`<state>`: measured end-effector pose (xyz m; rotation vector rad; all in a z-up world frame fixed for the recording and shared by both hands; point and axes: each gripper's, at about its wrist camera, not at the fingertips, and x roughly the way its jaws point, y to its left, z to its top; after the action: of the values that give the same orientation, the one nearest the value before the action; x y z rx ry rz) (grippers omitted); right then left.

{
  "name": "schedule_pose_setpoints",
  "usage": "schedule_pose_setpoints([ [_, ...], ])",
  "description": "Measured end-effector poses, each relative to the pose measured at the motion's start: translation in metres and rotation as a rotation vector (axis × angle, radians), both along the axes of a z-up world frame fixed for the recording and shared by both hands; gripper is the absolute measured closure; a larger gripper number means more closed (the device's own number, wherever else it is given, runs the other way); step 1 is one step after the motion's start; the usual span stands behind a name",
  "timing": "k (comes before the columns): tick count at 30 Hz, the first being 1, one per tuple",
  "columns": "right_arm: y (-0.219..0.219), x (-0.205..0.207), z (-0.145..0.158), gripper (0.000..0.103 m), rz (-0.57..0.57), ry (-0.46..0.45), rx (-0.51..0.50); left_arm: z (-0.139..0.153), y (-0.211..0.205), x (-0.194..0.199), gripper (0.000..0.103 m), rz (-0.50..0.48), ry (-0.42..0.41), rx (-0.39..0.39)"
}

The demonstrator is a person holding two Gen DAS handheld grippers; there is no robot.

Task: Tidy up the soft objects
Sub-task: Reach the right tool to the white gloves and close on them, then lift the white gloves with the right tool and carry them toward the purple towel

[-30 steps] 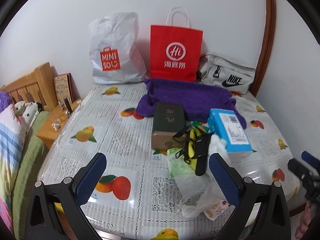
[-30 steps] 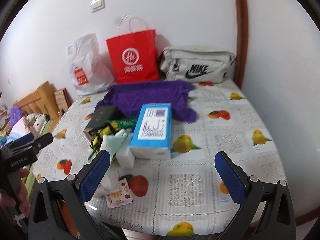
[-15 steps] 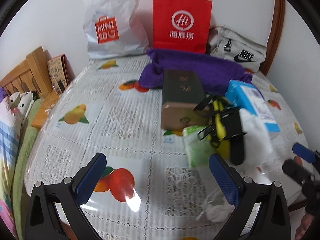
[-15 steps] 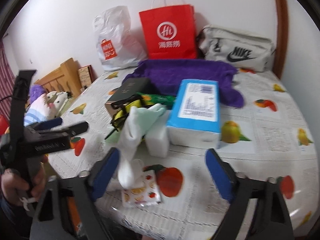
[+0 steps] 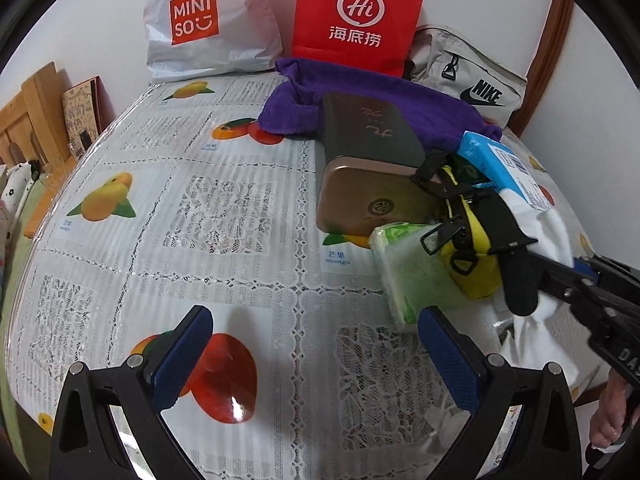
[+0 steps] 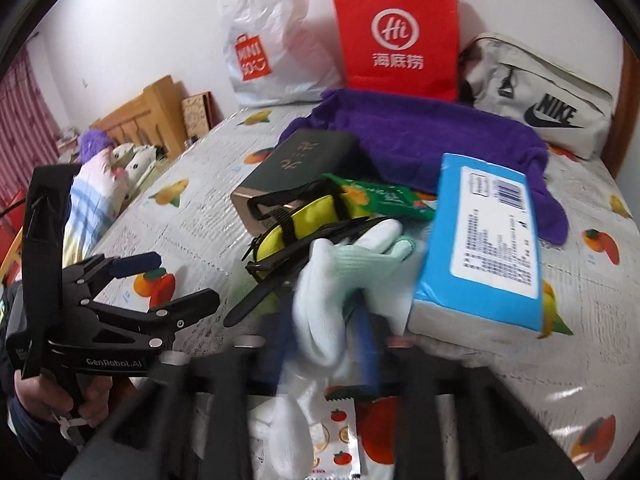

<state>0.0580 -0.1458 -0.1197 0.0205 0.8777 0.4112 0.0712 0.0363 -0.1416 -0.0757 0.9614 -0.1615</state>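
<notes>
Two grippers are seen over a table point(image 5: 240, 208) covered with a fruit-print cloth. The right gripper point(image 6: 326, 344) has just been closing, and its blue pads point(image 6: 366, 340) are pressed onto a pale green and white glove point(image 6: 320, 300), which is pinched between them; the view is blurred there, so how much of the fabric is caught cannot be told. The glove is draped at the near side of the heap, touching a blue tissue pack point(image 6: 488, 240) on its right and a yellow pouch point(image 6: 304, 220) with black straps on its left. The left gripper point(image 5: 316, 356) is held with its jaws spread wide and nothing between them, above a bare part of the cloth, just beside a green tissue packet point(image 5: 412, 272). Behind the pouch a dark tin box point(image 5: 368, 148) is laid, and behind that a purple towel point(image 6: 432, 136) is spread. Against the wall a white plastic bag point(image 5: 208, 20), a red paper bag point(image 5: 356, 16) and a grey sports bag point(image 5: 472, 76) are stood. A small fruit-print sachet point(image 6: 340, 444) is laid at the near edge, below the glove. A person's hand point(image 6: 60, 400) is seen on the left gripper's handle.
</notes>
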Motion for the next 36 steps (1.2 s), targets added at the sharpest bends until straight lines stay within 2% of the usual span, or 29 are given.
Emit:
schedule_pose_setpoints([
  [9, -0.013, -0.013, 0.039, 0.090, 0.026, -0.096, 0.033, 0.016, -0.002, 0.002, 0.000, -0.056, -0.029, -0.061],
  [17, -0.051, -0.030, 0.051, 0.090, -0.046, -0.125, 0.039, 0.036, -0.014, -0.006, 0.000, -0.122, -0.069, -0.061],
  [23, -0.081, -0.042, 0.043, 0.090, -0.100, -0.107, 0.018, 0.039, -0.032, 0.011, 0.000, -0.177, -0.089, -0.041],
  [27, -0.099, -0.050, 0.030, 0.090, -0.127, -0.077, 0.019, 0.035, -0.046, 0.030, 0.008, -0.215, -0.076, -0.033],
  [29, -0.104, -0.052, 0.020, 0.090, -0.131, -0.051, 0.014, 0.031, -0.052, 0.037, 0.025, -0.238, -0.059, -0.035],
  [31, -0.108, -0.055, 0.008, 0.090, -0.131, -0.024, 0.009, 0.027, -0.055, 0.041, 0.029, -0.260, -0.043, -0.049],
  [34, -0.111, -0.055, -0.011, 0.090, -0.118, 0.020, 0.002, 0.022, -0.056, 0.045, 0.043, -0.286, -0.018, -0.104],
  [36, -0.113, -0.052, -0.025, 0.090, -0.124, 0.053, -0.012, 0.020, -0.058, 0.047, 0.048, -0.303, -0.004, -0.130],
])
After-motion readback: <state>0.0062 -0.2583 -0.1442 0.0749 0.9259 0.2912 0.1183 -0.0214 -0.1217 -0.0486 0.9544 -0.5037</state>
